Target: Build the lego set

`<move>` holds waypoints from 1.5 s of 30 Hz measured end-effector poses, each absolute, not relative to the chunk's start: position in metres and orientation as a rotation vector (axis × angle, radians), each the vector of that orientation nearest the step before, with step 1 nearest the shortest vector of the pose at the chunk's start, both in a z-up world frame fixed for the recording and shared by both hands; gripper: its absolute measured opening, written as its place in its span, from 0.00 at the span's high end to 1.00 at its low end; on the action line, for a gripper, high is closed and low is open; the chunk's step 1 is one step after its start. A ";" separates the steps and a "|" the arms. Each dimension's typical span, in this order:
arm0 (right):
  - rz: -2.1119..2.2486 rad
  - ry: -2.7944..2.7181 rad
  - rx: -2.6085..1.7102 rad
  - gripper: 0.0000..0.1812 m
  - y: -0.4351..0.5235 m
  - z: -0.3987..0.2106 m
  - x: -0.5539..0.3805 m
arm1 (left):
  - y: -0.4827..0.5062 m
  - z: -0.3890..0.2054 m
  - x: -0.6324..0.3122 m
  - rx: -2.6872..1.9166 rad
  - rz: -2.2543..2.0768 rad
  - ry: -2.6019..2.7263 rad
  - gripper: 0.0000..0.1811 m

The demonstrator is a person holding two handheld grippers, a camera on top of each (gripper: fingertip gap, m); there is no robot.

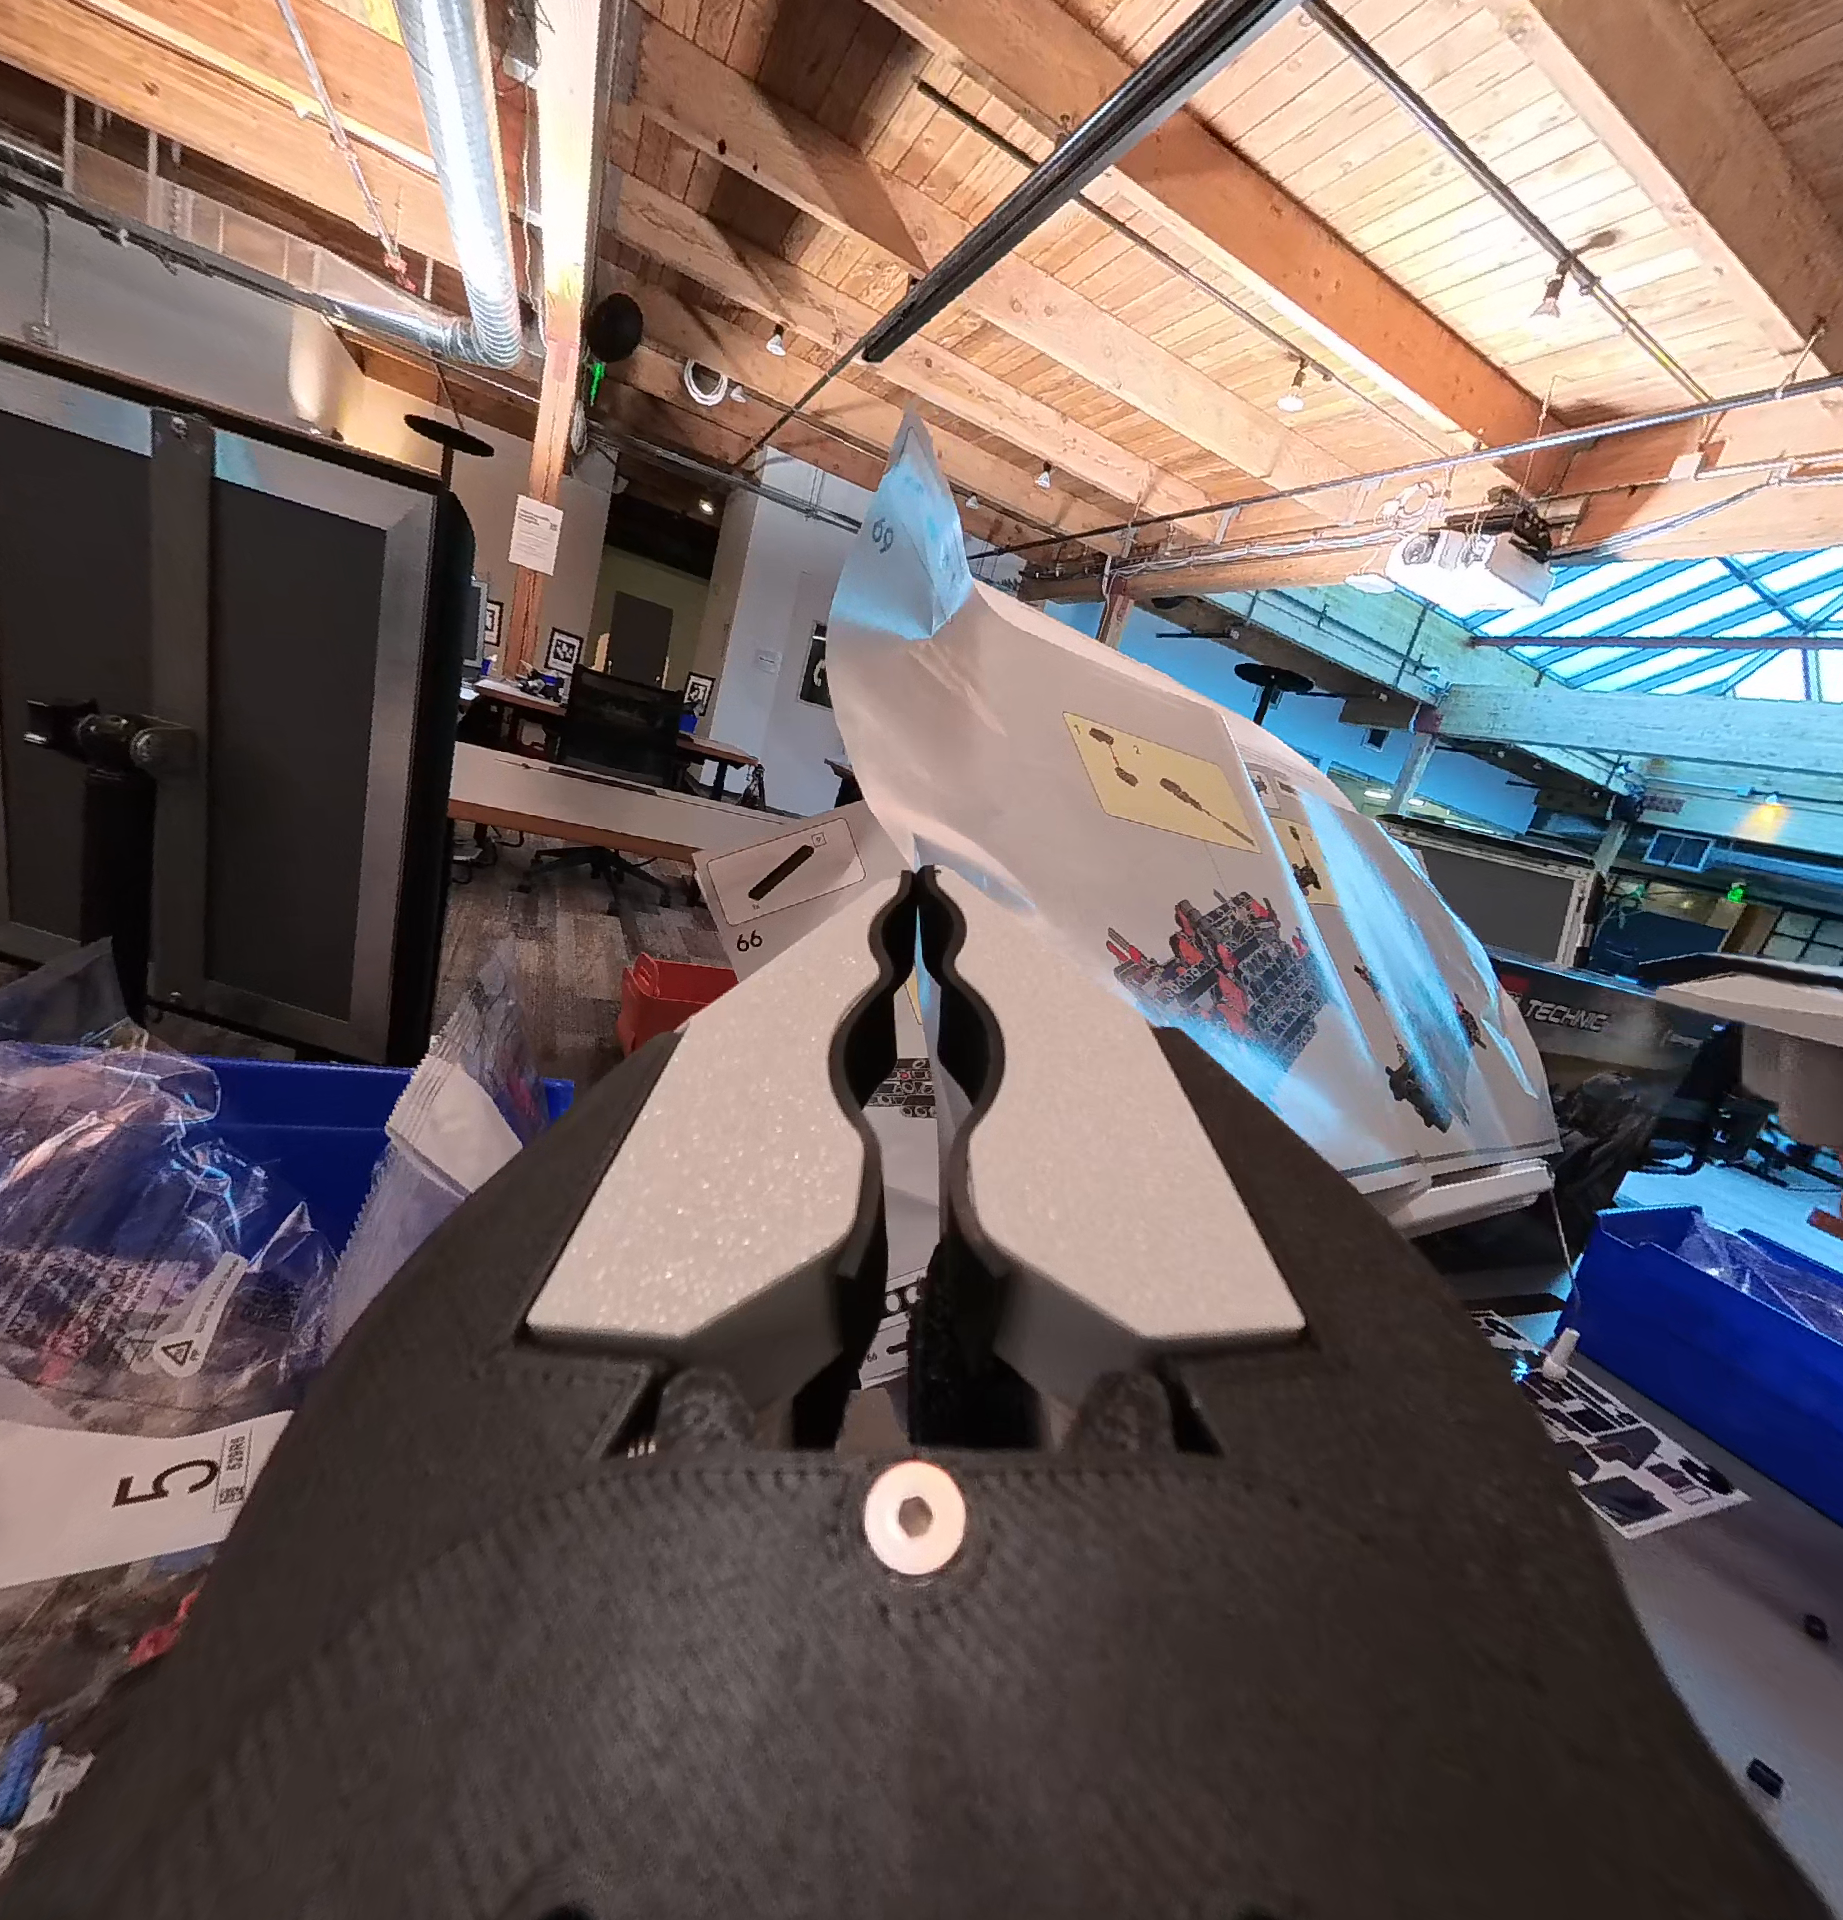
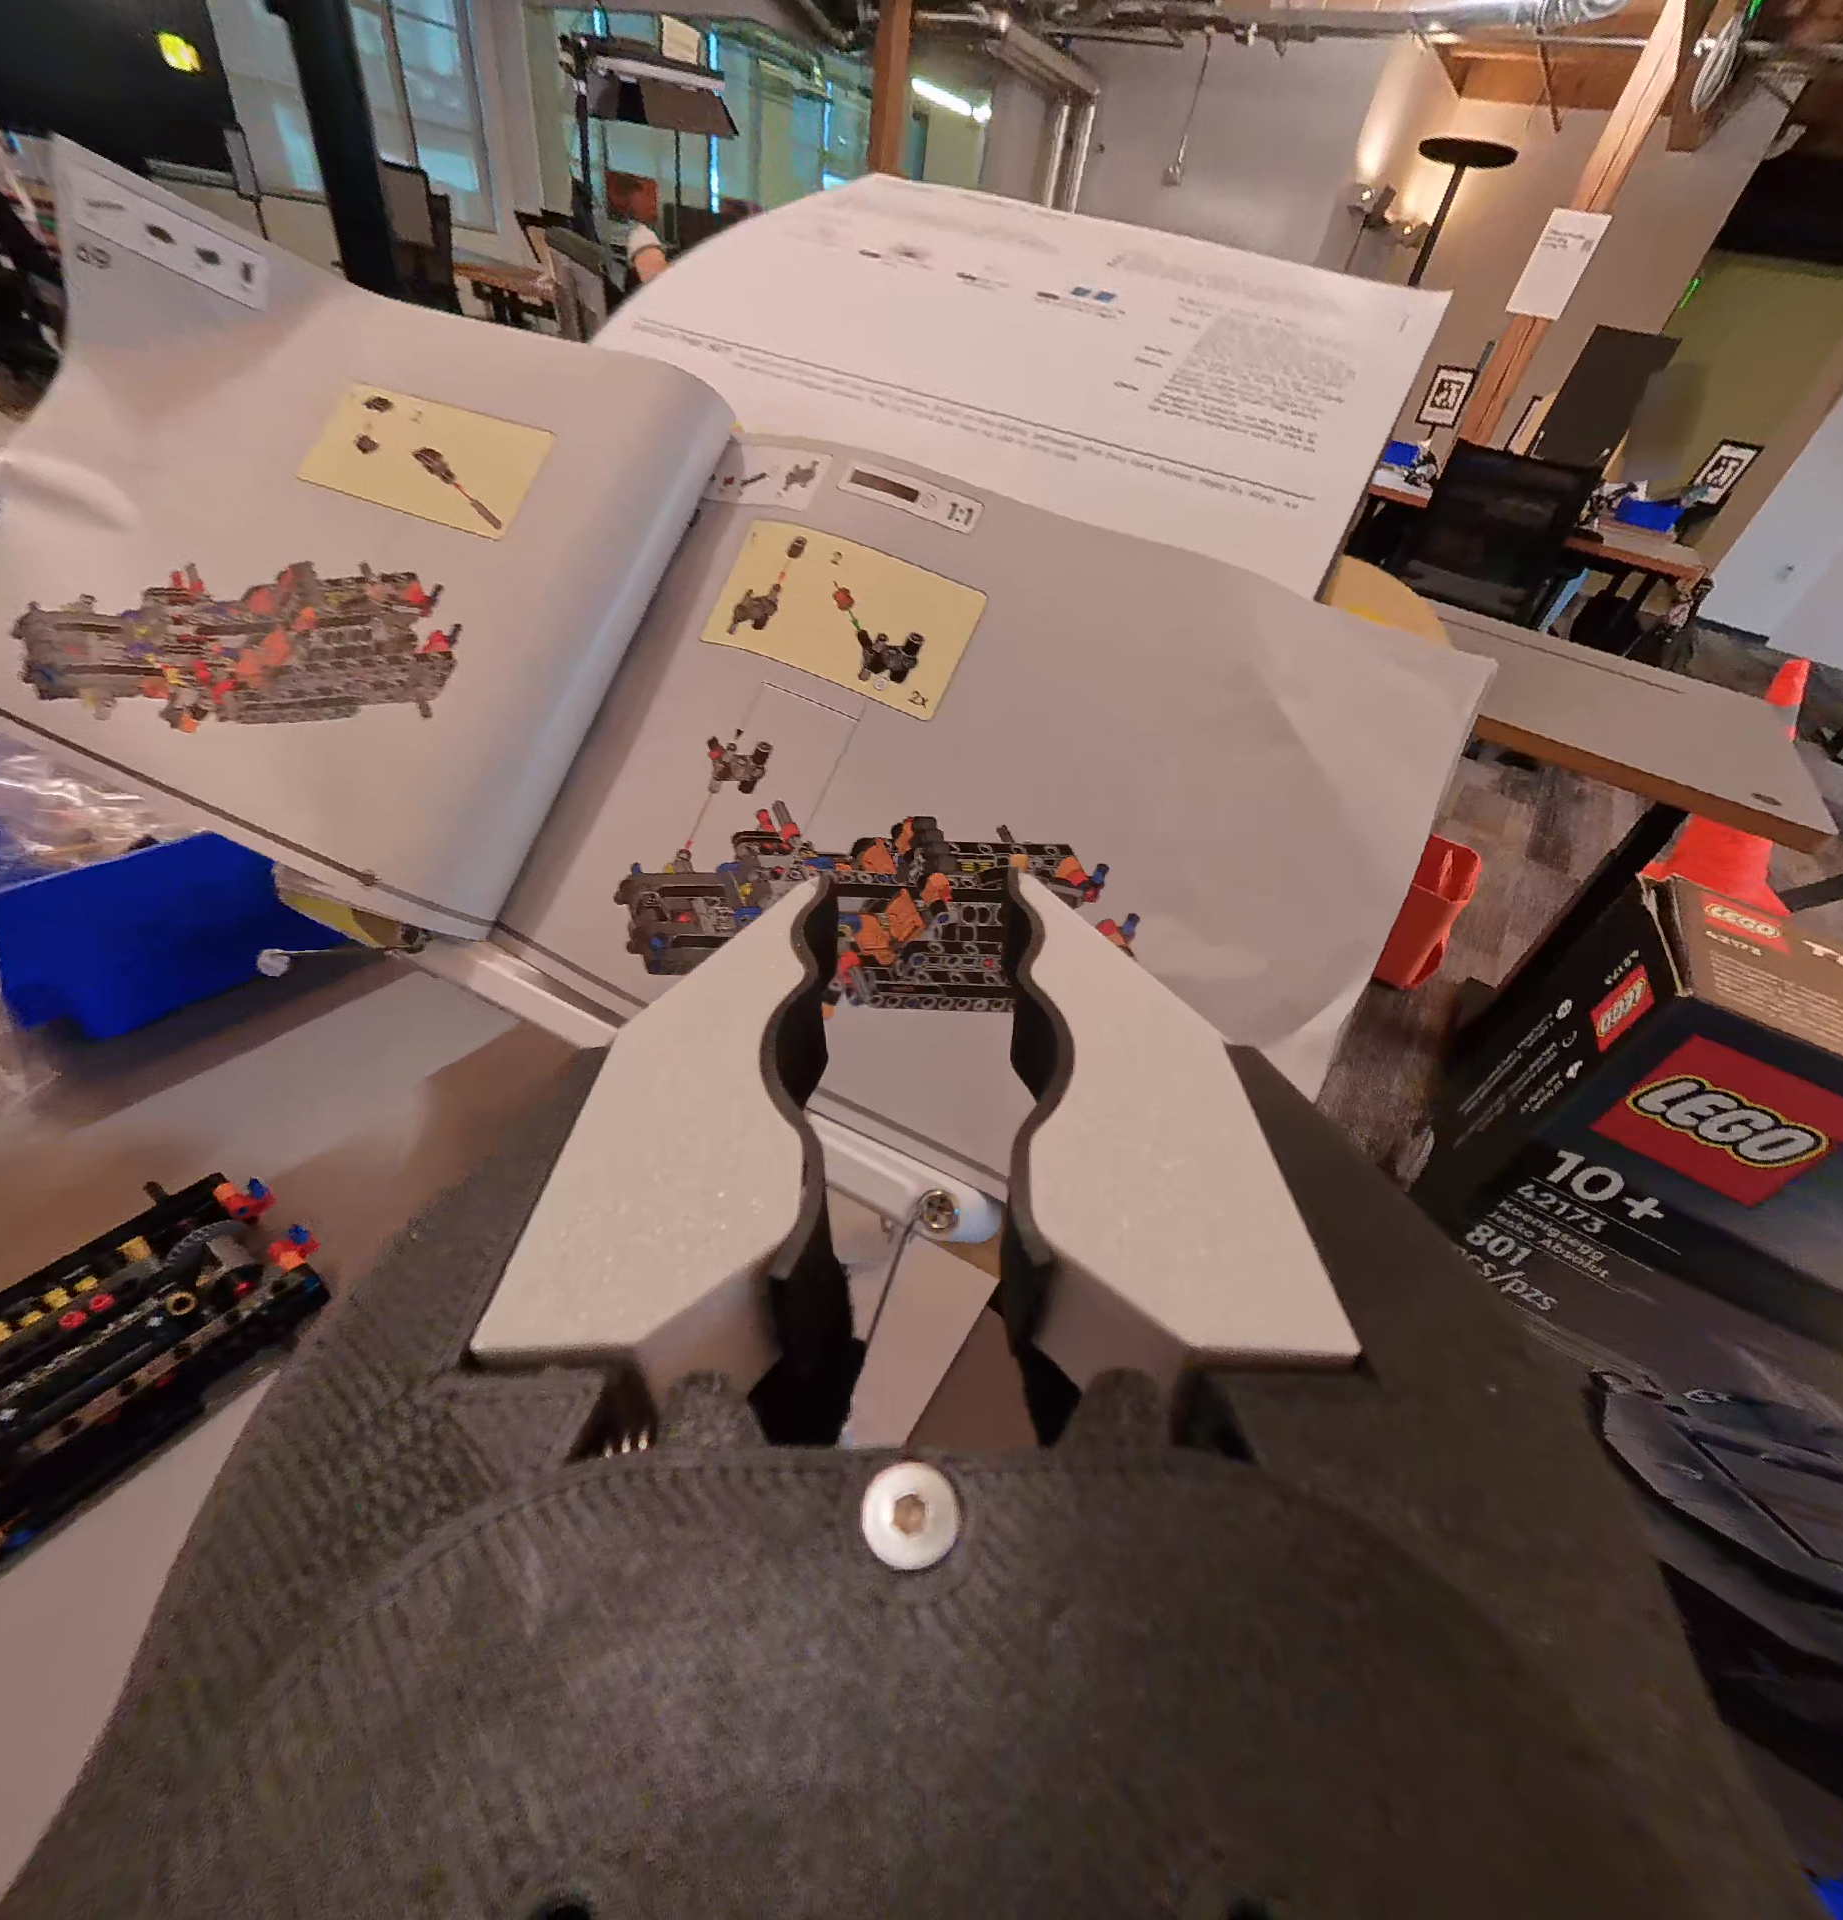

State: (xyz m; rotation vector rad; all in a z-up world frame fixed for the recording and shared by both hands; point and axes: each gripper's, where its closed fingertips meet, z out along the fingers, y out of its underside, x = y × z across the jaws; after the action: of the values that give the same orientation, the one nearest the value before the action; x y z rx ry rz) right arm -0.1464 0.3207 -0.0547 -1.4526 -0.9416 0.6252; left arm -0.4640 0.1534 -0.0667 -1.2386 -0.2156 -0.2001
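My left gripper [image 1: 923,881] is shut on a page of the instruction booklet [image 1: 1135,831] and holds that page lifted and curled upward. The booklet [image 2: 626,582] lies open in the right wrist view, its pages showing build steps. My right gripper [image 2: 917,883] is open and empty, hovering just in front of the booklet's right page. The partly built black lego model [image 2: 117,1340] with red, blue and yellow pins lies on the table at the lower left of the right wrist view.
Clear bags of parts [image 1: 117,1226] fill a blue bin [image 1: 304,1101] at left. Another blue bin [image 1: 1727,1340] sits at right and shows in the right wrist view [image 2: 138,925]. The black lego box [image 2: 1675,1122] stands at right. A sticker sheet [image 1: 1634,1455] lies on the table. Across from one pair of fingers to the other is roughly 35 centimeters. The partly built black lego model [image 2: 117,1340] is about 30 centimeters from my left fingertips.
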 end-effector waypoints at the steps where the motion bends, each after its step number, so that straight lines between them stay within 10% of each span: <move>1: 0.633 -0.944 -1.446 0.84 0.317 -0.053 -0.146 | 0.153 -0.066 -0.464 -1.238 -0.200 -0.215 1.00; 45: 0.770 -1.077 -1.363 0.84 0.203 -0.046 -0.143 | 0.153 -0.062 -0.461 -1.210 -0.263 -0.236 1.00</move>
State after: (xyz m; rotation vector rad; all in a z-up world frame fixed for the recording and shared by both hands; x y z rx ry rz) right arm -0.1433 0.2028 -0.0462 -1.3626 -1.0766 0.7703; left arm -0.4612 0.1533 -0.0624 -1.2104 -0.2360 -0.2628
